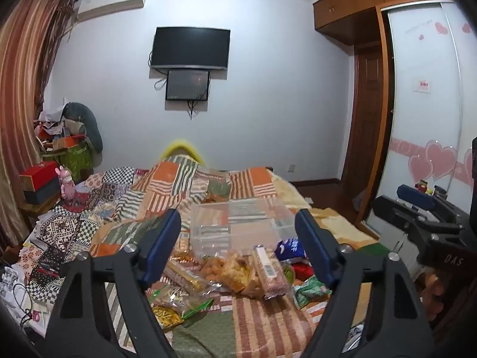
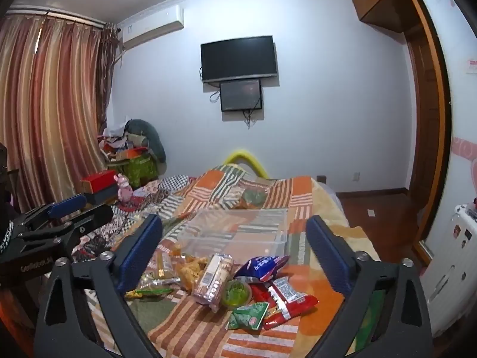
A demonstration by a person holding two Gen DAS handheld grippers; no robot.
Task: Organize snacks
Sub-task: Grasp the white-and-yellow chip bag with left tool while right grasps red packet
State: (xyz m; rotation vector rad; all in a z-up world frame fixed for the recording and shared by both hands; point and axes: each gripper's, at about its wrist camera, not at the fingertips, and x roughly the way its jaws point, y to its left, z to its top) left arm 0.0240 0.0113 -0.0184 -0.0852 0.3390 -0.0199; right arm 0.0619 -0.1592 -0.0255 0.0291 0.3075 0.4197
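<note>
— Where are the snacks from where you stand?

— Heaped on the bed (image 1: 262, 310), on the patchwork quilt (image 2: 208, 197). The left tongs (image 1: 238, 247) hover over the heap with both blue pads spread wide and nothing between them. The pile of snacks (image 1: 235, 271) shows in the gap, a little below the tips.

— And the other pair?

— The right tongs (image 2: 235, 253) are just as wide and hold nothing. Seen from them, the long pack of biscuits (image 2: 213, 277) lies between the pads, the red packet (image 2: 286, 301) and the small green packet (image 2: 247, 316) lie nearer the right pad, and the blue bag (image 2: 261, 265) sits just behind them.

— Where's the box?

— The clear plastic box (image 2: 238, 229) sits on the quilt just beyond the heap, its near wall close to the packets. It is rectangular, see-through, with low straight sides, and the stripes of the quilt show through it.

— What are the wrappers like?

— Crinkled and shiny, mostly. The biscuits are in a clear sleeve with a barcode, the fried yellow snacks (image 1: 235, 268) in transparent bags. There is a round green tub (image 2: 237, 294) beside the biscuits. The pads of the tongs look ribbed, on black arms
</note>
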